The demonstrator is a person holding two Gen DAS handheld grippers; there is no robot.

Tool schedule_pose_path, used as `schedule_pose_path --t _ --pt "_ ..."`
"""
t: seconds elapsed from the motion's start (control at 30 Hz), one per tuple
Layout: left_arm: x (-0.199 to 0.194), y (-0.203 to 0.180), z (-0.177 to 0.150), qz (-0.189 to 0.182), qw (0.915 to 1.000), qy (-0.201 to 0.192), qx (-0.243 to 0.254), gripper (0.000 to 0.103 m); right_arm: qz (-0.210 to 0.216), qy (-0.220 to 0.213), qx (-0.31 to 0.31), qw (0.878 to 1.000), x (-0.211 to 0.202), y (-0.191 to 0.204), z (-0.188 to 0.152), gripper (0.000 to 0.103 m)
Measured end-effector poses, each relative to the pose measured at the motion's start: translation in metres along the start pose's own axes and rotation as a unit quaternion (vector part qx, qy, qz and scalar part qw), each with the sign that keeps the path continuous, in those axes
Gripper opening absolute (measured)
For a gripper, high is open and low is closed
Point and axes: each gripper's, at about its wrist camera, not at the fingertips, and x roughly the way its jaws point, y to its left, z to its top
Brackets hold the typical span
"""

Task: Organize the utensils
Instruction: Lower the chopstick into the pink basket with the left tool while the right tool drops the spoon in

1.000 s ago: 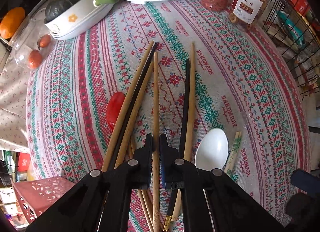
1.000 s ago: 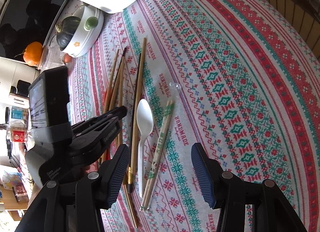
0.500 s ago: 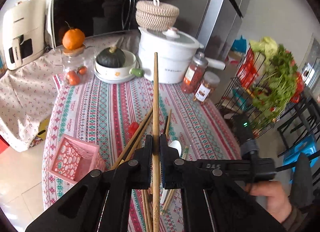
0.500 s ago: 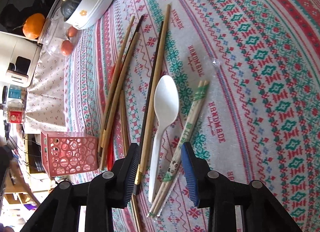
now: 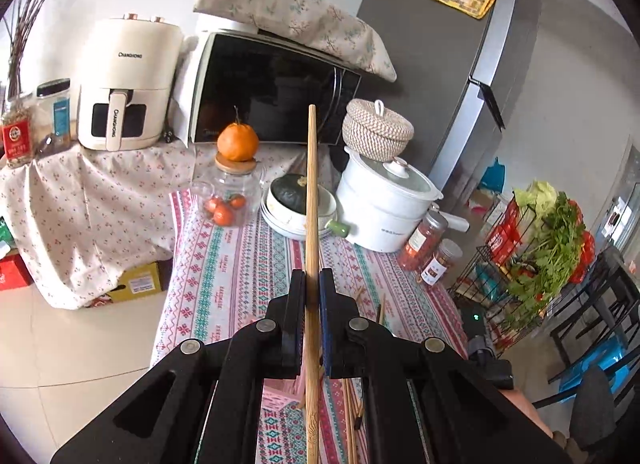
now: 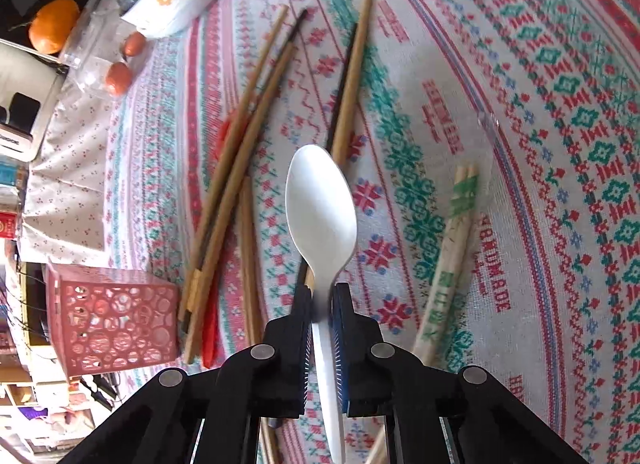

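Left gripper (image 5: 311, 288): pinching one wooden chopstick (image 5: 311, 199) — carrying it aloft.
Right gripper (image 6: 321, 296): clamping the white spoon (image 6: 321, 203) by its handle, over the tablecloth (image 6: 520, 103).
Next: probably lowering both into the pink basket (image 6: 108, 320) — tips first.

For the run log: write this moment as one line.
left gripper: shut on wooden chopstick | right gripper: shut on white plastic spoon

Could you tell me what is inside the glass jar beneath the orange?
The glass jar holds several small red-orange fruits; the orange sits on its wooden lid. Its far side is hidden.
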Motion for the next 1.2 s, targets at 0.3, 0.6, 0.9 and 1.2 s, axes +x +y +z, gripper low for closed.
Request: schedule_pose_path --t 0.3,0.6,0.9,1.2 --pt "0.023 0.008 -0.008 0.017 0.9944 -0.101 0.025 0.007 0.083 -0.168 -0.072 0.980 -0.070 0.048 -0.024 0.009" --pt "0.058 0.019 -0.029 0.054 0.9910 -0.115 0.041 0.007 0.112 -0.242 -0.129 0.955 -0.094 0.073 -0.038 0.009" --pt "0.084 0.018 -0.046 0.075 0.9942 -0.036 0.068 0.007 0.106 -0.262 -0.159 0.946 -0.086 0.090 -0.043 0.009" --pt "0.075 0.024 -0.031 0.050 0.9971 0.038 0.044 0.008 0.121 -0.273 -0.182 0.937 -0.075 0.120 -0.049 0.009"
